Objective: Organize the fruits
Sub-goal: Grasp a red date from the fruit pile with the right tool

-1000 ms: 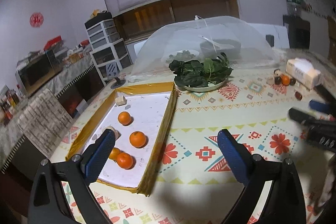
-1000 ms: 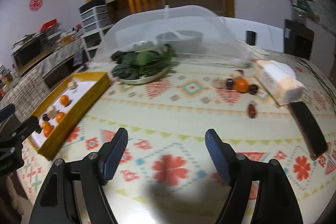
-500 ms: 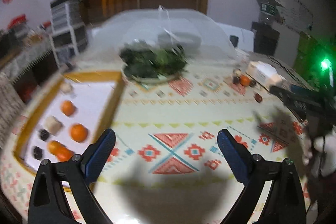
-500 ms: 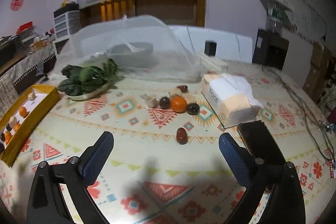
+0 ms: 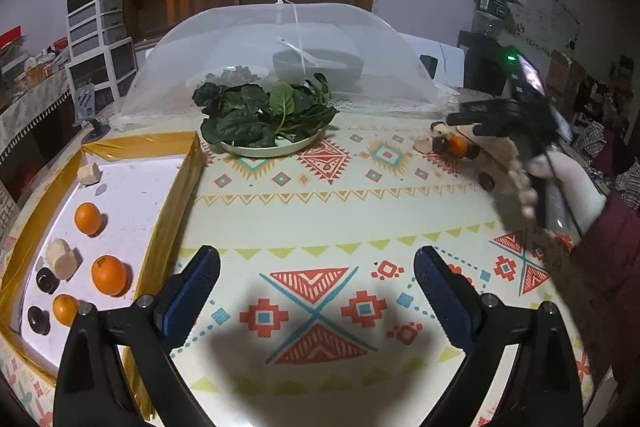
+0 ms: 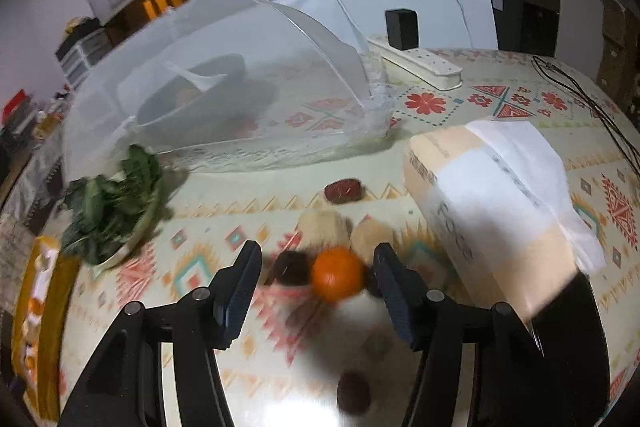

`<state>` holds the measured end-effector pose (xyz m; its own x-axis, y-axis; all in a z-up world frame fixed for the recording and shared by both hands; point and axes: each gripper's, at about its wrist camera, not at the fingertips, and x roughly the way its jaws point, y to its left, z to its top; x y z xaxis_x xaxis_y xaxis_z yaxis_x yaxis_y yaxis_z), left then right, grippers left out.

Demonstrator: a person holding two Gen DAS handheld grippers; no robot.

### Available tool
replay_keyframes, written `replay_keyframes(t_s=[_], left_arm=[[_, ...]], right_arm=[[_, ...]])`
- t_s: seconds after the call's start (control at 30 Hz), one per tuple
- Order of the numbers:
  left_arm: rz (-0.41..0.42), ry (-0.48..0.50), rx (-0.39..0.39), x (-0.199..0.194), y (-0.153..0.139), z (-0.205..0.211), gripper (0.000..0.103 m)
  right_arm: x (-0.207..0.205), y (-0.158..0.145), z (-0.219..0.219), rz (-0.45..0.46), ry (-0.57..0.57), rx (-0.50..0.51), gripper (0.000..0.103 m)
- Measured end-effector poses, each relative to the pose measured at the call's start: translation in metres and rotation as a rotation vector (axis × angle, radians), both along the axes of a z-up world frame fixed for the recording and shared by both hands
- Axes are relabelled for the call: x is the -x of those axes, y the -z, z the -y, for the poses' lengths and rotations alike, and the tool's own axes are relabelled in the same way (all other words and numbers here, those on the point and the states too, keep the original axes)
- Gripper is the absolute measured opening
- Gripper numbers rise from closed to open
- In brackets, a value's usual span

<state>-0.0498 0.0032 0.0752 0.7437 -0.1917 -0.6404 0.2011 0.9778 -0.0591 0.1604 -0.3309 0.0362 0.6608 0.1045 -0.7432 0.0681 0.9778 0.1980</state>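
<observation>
Right gripper (image 6: 318, 273) hangs over a cluster of fruit on the patterned tablecloth (image 6: 280, 359), its two blue-padded jaws closing with an orange (image 6: 337, 273) between them; the pads do not yet press on it. A dark round fruit (image 6: 291, 267) sits just beside the orange at its 9 o'clock, another dark one (image 6: 353, 391) lies nearer the camera at 6 o'clock, and a reddish-brown fruit (image 6: 343, 190) rests farther off at 12 o'clock. Two pale chunks (image 6: 326, 227) lie just behind the orange. A tissue box (image 6: 484, 215) stands near the orange at 2 o'clock, and a plate of leafy greens (image 6: 114, 211) sits at 9 o'clock beside a mesh food cover (image 6: 224, 79).

Left gripper (image 5: 316, 267) is held above a bare stretch of the tablecloth, jaws wide apart with nothing between them. At its 9 o'clock sits a gold-edged tray (image 5: 176, 211) with a white floor, already holding three oranges (image 5: 109, 275), two dark fruits (image 5: 48, 280) and two pale chunks (image 5: 62, 259). From this view the person's right hand (image 5: 560, 183), in a dark red sleeve (image 5: 612, 251), grips the other tool at 2 o'clock, over the loose fruit at the far right of the table. The plate of greens lies at 12 o'clock, in front of the mesh cover.
</observation>
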Motion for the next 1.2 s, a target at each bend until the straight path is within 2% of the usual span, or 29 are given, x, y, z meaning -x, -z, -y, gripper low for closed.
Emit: replay_keyframes(t_s=[0.2,0.37,0.43,0.5,0.57,0.67,0.73,0.8,0.9,1.07,1.13,1.17,1.2], left_arm=[[-0.013,0.008,0.022,-0.004,0.002,-0.001,0.098],[-0.013,0.001,0.027,-0.004,0.002,-0.004,0.098],[-0.009,-0.002,0.029,-0.004,0.001,-0.006,0.098],[-0.008,-0.005,0.031,-0.003,0.001,-0.007,0.098],[-0.006,-0.006,0.036,-0.003,0.0,-0.008,0.098],[-0.007,-0.003,0.039,-0.002,0.0,-0.007,0.098],[-0.004,0.001,0.035,0.0,-0.001,-0.005,0.098],[-0.001,0.001,0.032,0.001,-0.002,-0.003,0.098],[-0.003,0.017,0.042,0.001,-0.004,0.002,0.098],[-0.01,0.095,0.068,-0.004,-0.004,0.022,0.098],[-0.002,0.123,0.068,-0.005,-0.006,0.031,0.098],[0.004,0.135,0.065,-0.004,-0.007,0.036,0.096],[0.012,0.152,0.06,-0.004,-0.008,0.041,0.094]], right_arm=[[-0.036,0.016,-0.008,-0.08,0.03,0.094,0.063],[-0.029,0.017,-0.016,-0.127,-0.014,0.11,0.061],[-0.016,0.015,-0.018,-0.14,-0.055,0.065,0.06],[0.004,0.011,-0.021,-0.154,-0.119,-0.021,0.055],[0.023,0.008,-0.026,-0.16,-0.173,-0.088,0.055],[0.052,-0.002,-0.032,-0.144,-0.27,-0.19,0.055],[0.07,-0.014,-0.026,-0.09,-0.295,-0.257,0.055],[0.087,-0.027,-0.014,-0.017,-0.245,-0.228,0.055],[0.101,-0.034,-0.002,0.048,-0.167,-0.107,0.055],[0.096,-0.007,0.008,0.01,-0.08,0.028,0.055],[0.093,0.007,0.008,-0.018,-0.063,0.056,0.049],[0.091,0.012,0.007,-0.029,-0.058,0.067,0.042],[0.091,0.018,0.01,-0.036,-0.065,0.058,0.041]])
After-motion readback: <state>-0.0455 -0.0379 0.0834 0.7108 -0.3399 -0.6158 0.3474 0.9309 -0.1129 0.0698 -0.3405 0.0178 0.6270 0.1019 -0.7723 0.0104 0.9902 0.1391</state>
